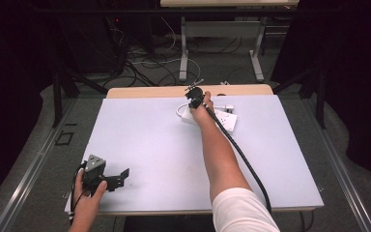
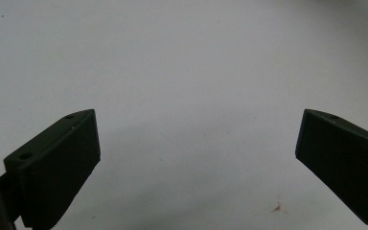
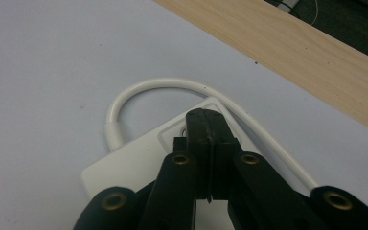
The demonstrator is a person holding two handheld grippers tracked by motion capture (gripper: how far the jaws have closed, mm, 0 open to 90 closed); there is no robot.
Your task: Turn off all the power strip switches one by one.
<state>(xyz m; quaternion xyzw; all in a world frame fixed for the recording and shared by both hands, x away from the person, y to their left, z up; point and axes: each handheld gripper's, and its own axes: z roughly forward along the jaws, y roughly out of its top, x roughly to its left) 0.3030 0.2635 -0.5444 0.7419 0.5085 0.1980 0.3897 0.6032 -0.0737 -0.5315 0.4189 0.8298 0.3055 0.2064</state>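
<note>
A white power strip (image 1: 225, 121) lies at the far middle of the table, and its white cable (image 1: 179, 110) loops off its left end. My right gripper (image 1: 193, 96) is held over the strip's left end. In the right gripper view the jaws are shut with nothing between them. The gripper (image 3: 206, 120) has its tips just over a raised panel of the strip (image 3: 124, 163), beside the curved cable (image 3: 172, 84). Whether they touch the panel I cannot tell. My left gripper (image 1: 121, 178) rests near the front left corner, and its jaws (image 2: 196, 148) stand wide open over bare surface.
A pale mat (image 1: 149, 140) covers the table, with a strip of wood (image 1: 149, 91) showing along the far edge. A white plug (image 1: 226, 107) lies just behind the power strip. Desk legs and cables stand on the floor beyond the table.
</note>
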